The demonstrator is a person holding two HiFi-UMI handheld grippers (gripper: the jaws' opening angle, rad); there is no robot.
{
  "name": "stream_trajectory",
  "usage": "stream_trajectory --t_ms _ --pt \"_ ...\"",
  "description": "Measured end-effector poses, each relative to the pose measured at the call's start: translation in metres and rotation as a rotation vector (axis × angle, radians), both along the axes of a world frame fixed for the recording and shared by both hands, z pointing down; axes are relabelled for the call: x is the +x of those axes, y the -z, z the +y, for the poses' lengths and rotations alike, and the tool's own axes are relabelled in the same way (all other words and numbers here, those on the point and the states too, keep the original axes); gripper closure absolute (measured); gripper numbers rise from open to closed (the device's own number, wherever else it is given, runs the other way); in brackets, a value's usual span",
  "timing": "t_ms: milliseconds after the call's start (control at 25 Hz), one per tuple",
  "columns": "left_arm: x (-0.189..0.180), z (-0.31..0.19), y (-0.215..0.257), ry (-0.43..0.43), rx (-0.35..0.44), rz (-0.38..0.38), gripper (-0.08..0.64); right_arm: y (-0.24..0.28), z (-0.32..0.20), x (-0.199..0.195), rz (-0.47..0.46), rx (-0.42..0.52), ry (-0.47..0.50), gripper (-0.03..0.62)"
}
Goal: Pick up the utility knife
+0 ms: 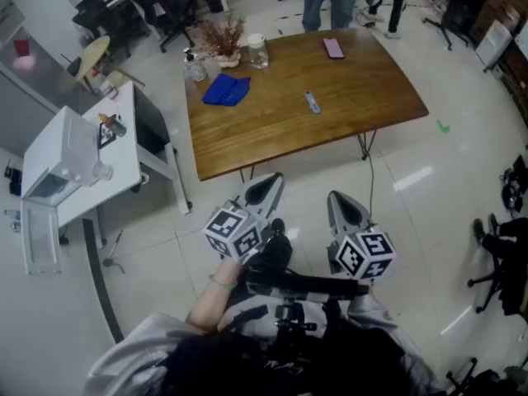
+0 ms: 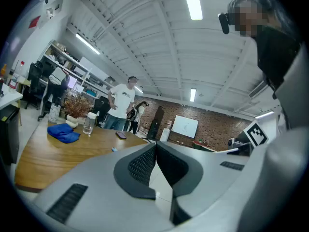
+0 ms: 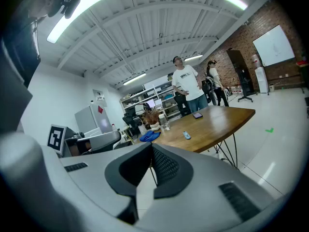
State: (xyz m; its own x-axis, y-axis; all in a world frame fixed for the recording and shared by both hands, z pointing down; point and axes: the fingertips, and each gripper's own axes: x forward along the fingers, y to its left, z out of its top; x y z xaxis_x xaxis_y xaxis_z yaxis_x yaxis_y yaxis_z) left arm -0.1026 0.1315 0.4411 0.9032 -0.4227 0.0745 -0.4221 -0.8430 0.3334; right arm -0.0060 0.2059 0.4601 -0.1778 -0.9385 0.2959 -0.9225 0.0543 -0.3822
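The left gripper point(image 1: 271, 181) and right gripper point(image 1: 337, 198) are held closed and empty, well short of the table point(image 1: 272, 134). The knife point(image 1: 312, 102) is seen lying untouched near the table's middle. Approach and grasp are judged still to be done.

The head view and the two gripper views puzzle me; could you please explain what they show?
There is no robot: a person holds a two-jaw gripper in each hand. The head view looks down from the person's head at the left gripper and right gripper, both short of the wooden table. The other two views ride on each gripper and look along its jaws. Both pairs are shut and hold nothing. On the table lie a blue cloth, a glass jar, a phone, a dried plant and what looks like the utility knife.
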Motion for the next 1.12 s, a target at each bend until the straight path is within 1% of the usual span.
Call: stream_trajectory --t_ms 160,280,320,360,520,640,680,760,800,920,1000,1120 --pt "0.010 -0.066 0.003 -0.012 -0.005 0.011 0.558 0.002 -0.060 0.012 0.003 0.001 -0.020 0.588" --pt "0.019 -0.114 -0.002 -0.025 -0.022 0.016 0.558 0.003 -0.104 0.020 0.031 -0.001 -0.029 0.584" --pt "0.023 -0.128 -0.005 -0.037 -0.034 0.017 0.553 0.003 -0.116 0.022 0.044 -0.005 -0.034 0.584" --pt "0.029 -0.139 -0.008 -0.053 -0.047 0.019 0.524 0.003 -0.126 0.026 0.058 -0.012 -0.042 0.584" --pt "0.056 -0.168 -0.018 -0.113 -0.087 0.023 0.518 -0.004 -0.148 0.043 0.097 -0.059 -0.070 0.574" --pt "0.067 -0.181 -0.025 -0.129 -0.113 0.023 0.518 -0.014 -0.157 0.053 0.105 -0.100 -0.081 0.558" --pt "0.069 -0.185 -0.027 -0.127 -0.120 0.023 0.518 -0.017 -0.162 0.056 0.105 -0.110 -0.077 0.536" --pt "0.071 -0.197 -0.030 -0.113 -0.132 0.021 0.518 -0.023 -0.176 0.062 0.111 -0.130 -0.053 0.480" --pt "0.071 -0.202 -0.032 -0.100 -0.138 0.020 0.518 -0.028 -0.184 0.065 0.124 -0.144 -0.036 0.469" --pt "0.070 -0.223 -0.037 -0.038 -0.152 0.012 0.518 -0.045 -0.210 0.075 0.197 -0.194 0.034 0.445" --pt "0.070 -0.240 -0.041 0.019 -0.156 0.003 0.518 -0.059 -0.233 0.085 0.242 -0.221 0.086 0.443" --pt "0.069 -0.263 -0.045 0.111 -0.168 -0.002 0.518 -0.084 -0.270 0.102 0.240 -0.263 0.144 0.432"
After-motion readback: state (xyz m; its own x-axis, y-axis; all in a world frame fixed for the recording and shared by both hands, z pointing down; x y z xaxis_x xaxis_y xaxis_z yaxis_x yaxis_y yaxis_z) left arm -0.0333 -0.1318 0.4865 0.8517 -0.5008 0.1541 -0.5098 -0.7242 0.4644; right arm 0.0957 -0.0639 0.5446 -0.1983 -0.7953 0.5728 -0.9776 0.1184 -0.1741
